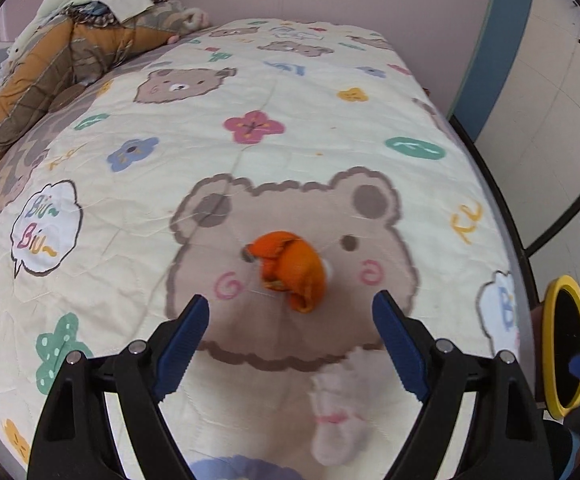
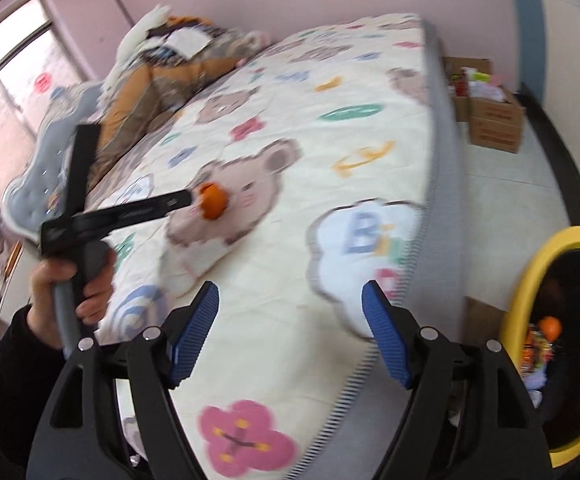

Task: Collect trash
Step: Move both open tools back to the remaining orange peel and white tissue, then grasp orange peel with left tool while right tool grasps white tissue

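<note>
Both claws (image 1: pixel 290 316) (image 2: pixel 290 304) released, orange peel (image 1: pixel 290 270) ahead, yellow-rimmed bin (image 2: pixel 530 300) probably bedside.

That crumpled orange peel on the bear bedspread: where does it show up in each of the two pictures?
Left wrist view: the crumpled orange peel lies just below centre, on the printed bear's nose, ahead of the open tongs.
Right wrist view: the same peel sits left of centre and looks smaller, at the tip of the other hand's black tongs.
Shared landmark: the yellow-rimmed bin at the right edge of both pictures.
</note>
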A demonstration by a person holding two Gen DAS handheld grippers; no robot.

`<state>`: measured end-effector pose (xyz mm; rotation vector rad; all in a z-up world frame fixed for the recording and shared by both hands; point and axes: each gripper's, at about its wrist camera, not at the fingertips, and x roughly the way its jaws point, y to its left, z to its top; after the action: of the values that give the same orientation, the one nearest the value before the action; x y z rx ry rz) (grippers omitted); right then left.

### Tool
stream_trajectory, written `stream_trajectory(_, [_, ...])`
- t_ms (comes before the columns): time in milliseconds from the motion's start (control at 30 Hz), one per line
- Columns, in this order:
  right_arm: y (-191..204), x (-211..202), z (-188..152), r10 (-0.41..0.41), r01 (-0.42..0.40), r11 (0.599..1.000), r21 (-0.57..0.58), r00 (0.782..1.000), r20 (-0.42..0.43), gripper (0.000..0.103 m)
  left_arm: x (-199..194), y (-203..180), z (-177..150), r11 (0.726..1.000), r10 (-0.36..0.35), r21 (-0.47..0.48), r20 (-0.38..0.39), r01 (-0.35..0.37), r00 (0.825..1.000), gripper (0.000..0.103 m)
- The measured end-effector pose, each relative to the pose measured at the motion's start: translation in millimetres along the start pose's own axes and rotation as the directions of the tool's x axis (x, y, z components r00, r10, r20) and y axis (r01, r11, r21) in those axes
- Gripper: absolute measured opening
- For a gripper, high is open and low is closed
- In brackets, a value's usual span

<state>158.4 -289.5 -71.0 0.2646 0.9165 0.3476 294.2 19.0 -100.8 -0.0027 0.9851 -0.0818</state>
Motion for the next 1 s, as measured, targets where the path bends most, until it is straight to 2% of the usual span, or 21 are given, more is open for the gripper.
stream_trajectory(133, [30.7, 21.8, -3.5, 0.041, -0.042, 0.999, -0.026, 0.999, -0.033, 0.072, 13.2, 12.0, 2.0, 1.000, 0.014, 0.007, -0.008, -0.014, 1.000, 0.080])
stream_trajectory(367, [83.4, 63.3, -11.3, 0.062, -0.066, 0.996, -0.061, 0.996, -0.069, 0.075, 35.8, 29.0, 2.2, 0.999, -0.013, -0.037, -0.048, 0.011, 0.999, 0.080])
stream_trajectory(500, [102.4, 81.1, -11.2, 0.035, -0.040, 0.996, -0.075, 0.997, -0.061, 0.075, 43.2, 32.2, 3.8, 0.999, -0.022, -0.045, -0.049, 0.019, 0.999, 0.080])
stream_trajectory(833, [118.1, 124.4, -2.9, -0.023, 0.018, 0.997, -0.081, 0.998, -0.058, 0.075, 62.4, 27.8, 11.7, 0.997, -0.069, -0.043, -0.073, 0.066, 0.995, 0.080])
stream_trajectory(867, [118.1, 128.6, -1.2, -0.024, 0.019, 0.996, -0.083, 0.998, -0.058, 0.074, 64.8, 26.9, 12.0, 0.997, -0.076, -0.041, -0.079, 0.073, 0.994, 0.080])
stream_trajectory(900, [118.8, 132.8, -0.4, -0.029, 0.023, 0.996, -0.088, 0.998, -0.061, 0.068, 67.0, 26.3, 12.4, 0.996, -0.087, -0.043, -0.084, 0.084, 0.993, 0.077])
stream_trajectory(967, [118.7, 142.9, -0.1, -0.043, 0.035, 0.995, -0.097, 0.996, -0.079, 0.061, 69.9, 25.1, 13.6, 0.993, -0.110, -0.047, -0.093, 0.106, 0.990, 0.069])
stream_trajectory(1000, [118.0, 146.7, -0.3, -0.046, 0.038, 0.995, -0.096, 0.995, -0.087, 0.055, 71.1, 24.1, 14.4, 0.991, -0.126, -0.047, -0.097, 0.122, 0.987, 0.062])
